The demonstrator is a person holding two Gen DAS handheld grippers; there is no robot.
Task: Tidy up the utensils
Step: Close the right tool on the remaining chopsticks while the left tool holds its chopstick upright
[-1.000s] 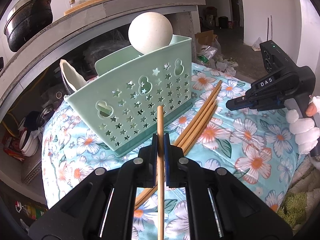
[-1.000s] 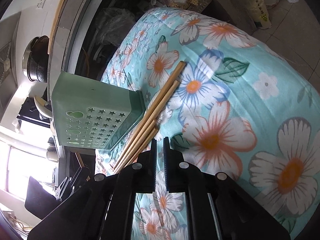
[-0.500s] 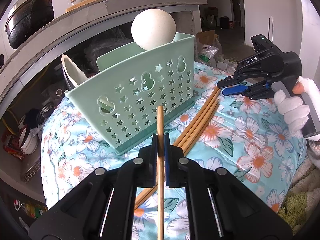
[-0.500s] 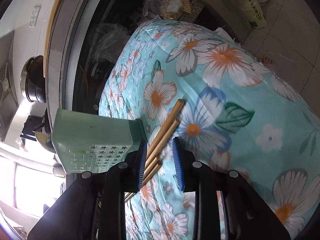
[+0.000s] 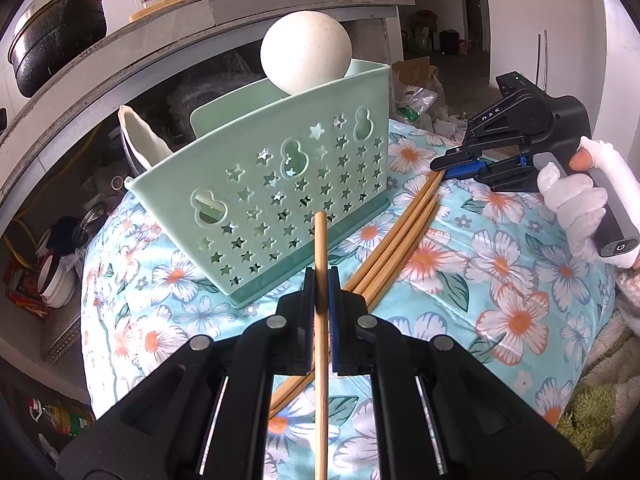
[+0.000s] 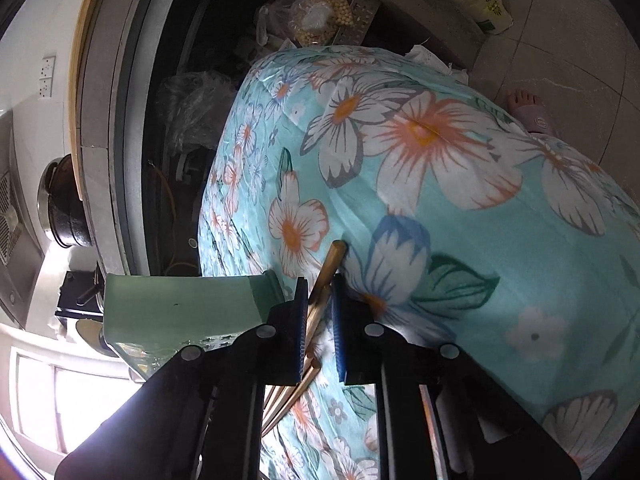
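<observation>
While a single pale wooden chopstick [image 5: 320,264] is pinched upright between the pressed-together pads of the left gripper [image 5: 320,292], its upper end is held just in front of the mint-green plastic utensil basket with star-shaped cut-outs [image 5: 276,184]. That basket stands ahead of this claw on the turquoise floral cloth [image 5: 500,280], and the stick is presumably kept vertical so that it can be dropped in from above. A round cream-coloured ladle or spoon bowl [image 5: 306,52] already shows above the basket's far rim, and a white scoop-shaped utensil [image 5: 138,140] sticks out at its left end (both appear sorted).

To the right of the left claw, a loose bundle of wooden chopsticks [image 5: 400,244] lies flat on the cloth, touching or nearly touching the basket's base. The right gripper [image 6: 320,316], held by a white-gloved hand [image 5: 576,200], is set over the far end of that bundle. Its jaws have just been closing, and the chopstick ends [image 6: 324,280] are seen between the blue pads. The left pad seems to touch the sticks, while a thin gap remains at the right pad, so a firm pinch cannot be confirmed. The claw is rolled onto its side, probably so that the pads straddle the flat-lying sticks and gather one off the cloth. Beside this claw, to its left, the basket's end wall [image 6: 180,304] is seen.
</observation>
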